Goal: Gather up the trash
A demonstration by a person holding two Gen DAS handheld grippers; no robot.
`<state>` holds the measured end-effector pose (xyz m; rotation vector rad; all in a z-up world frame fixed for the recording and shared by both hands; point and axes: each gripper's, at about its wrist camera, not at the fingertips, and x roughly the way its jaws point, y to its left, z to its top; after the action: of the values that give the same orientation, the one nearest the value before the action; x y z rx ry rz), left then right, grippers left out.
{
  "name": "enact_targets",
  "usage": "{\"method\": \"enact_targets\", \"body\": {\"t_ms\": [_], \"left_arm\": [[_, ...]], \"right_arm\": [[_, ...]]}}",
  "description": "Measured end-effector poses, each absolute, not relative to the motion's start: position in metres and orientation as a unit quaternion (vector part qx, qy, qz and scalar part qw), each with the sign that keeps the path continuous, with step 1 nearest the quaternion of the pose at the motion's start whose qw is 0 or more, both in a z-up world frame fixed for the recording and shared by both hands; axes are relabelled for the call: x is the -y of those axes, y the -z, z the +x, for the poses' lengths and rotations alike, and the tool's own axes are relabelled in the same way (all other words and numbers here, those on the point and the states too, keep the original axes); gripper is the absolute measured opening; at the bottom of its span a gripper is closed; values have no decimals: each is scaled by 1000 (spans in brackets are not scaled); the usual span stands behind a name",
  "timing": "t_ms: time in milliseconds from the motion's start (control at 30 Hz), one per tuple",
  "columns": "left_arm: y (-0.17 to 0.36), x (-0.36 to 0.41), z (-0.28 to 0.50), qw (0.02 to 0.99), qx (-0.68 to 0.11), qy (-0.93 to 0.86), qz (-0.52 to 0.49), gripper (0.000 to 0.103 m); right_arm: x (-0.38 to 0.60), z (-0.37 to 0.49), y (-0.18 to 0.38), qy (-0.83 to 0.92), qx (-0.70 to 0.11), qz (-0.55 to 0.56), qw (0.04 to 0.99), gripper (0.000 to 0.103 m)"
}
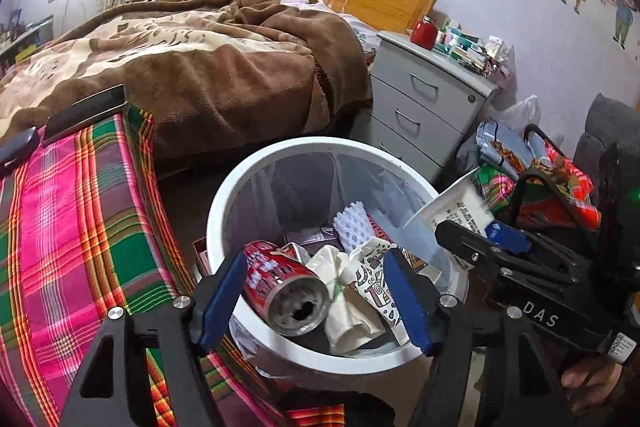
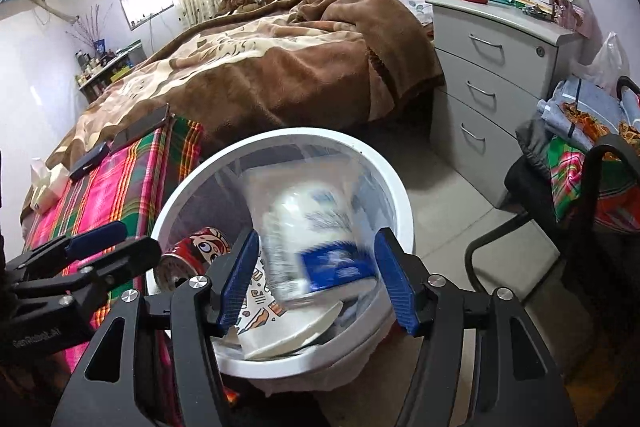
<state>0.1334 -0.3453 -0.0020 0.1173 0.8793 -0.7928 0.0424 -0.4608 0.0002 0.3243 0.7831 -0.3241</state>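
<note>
1. One white bin (image 1: 224, 203), lined with clear plastic, sits just ahead of and below both grippers, beside the plaid cloth (image 1: 72, 227)
2. Inside it lies one red can (image 1: 280, 283) between the left gripper's (image 1: 316, 295) blue fingers, apart from both; the jaws stand about half open, holding nothing
3. One patterned paper cup (image 1: 370, 279) lies just right of the can; one white bumpy sheet (image 1: 352, 227) lies beyond it
4. One blurred white-and-blue tub (image 2: 316, 231) sits between the right gripper's (image 2: 316, 275) fingers, which stand wide and clear of it; its print is unreadable
5. The right gripper's side reads "DAS"
6. One grey three-drawer cabinet (image 2: 488, 67) stands further off to the right
</note>
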Motion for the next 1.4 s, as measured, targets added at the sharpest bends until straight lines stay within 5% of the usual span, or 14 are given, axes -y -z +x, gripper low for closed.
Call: {"method": "enact_targets", "body": {"t_ms": [1400], "left_arm": [[-27,231,43,923,-304,227,71,77]], "right_arm": [[373,-7,-19,147,-293,114,938,70]]}}
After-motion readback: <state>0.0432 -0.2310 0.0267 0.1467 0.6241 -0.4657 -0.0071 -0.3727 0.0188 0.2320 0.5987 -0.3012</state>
